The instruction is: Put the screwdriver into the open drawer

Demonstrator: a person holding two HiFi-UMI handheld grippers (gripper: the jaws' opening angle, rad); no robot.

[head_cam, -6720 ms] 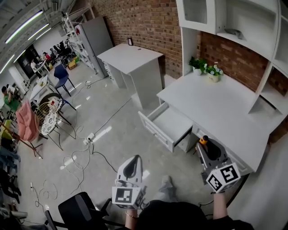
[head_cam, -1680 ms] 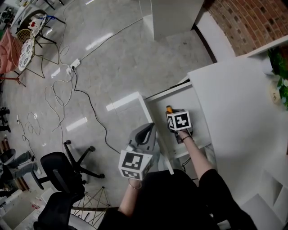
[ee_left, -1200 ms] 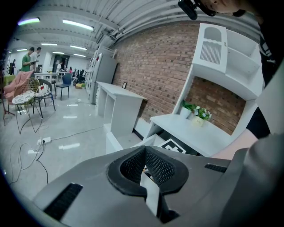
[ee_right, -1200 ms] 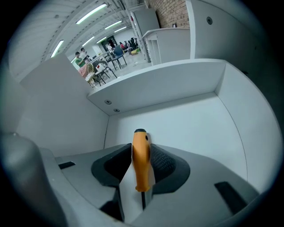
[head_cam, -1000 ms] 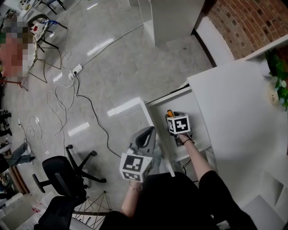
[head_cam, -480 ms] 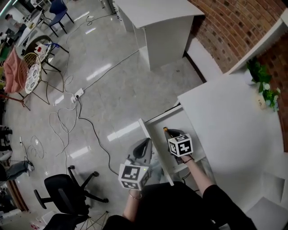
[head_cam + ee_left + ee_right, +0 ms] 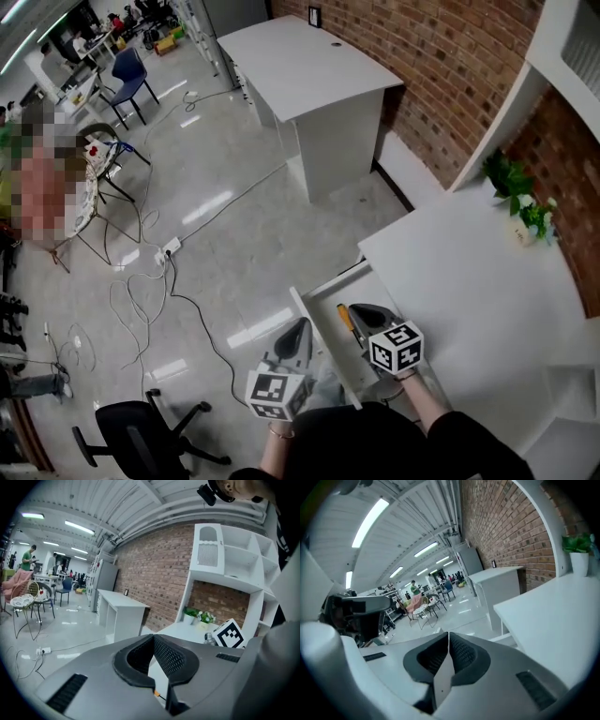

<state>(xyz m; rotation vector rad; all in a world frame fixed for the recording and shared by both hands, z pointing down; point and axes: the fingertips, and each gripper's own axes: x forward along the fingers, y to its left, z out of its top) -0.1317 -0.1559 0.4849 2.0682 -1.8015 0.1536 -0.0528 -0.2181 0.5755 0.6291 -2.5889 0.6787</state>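
Note:
The screwdriver, orange-handled, lies in the open white drawer under the desk's edge. My right gripper hovers just right of it and above the drawer. Its jaws are closing, and in the right gripper view the tips meet with nothing between them. My left gripper hangs outside the drawer's left wall. In the left gripper view it is shut and empty. The right gripper's marker cube shows beyond it.
The white desk top spreads to the right, with potted plants at its back by the brick wall. A second white desk stands farther off. Cables and a power strip lie on the floor, and a black office chair stands near left.
The right gripper has let go of the screwdriver, shut, and risen out of the drawer. The left gripper has risen too. The head view has tipped up towards the room.

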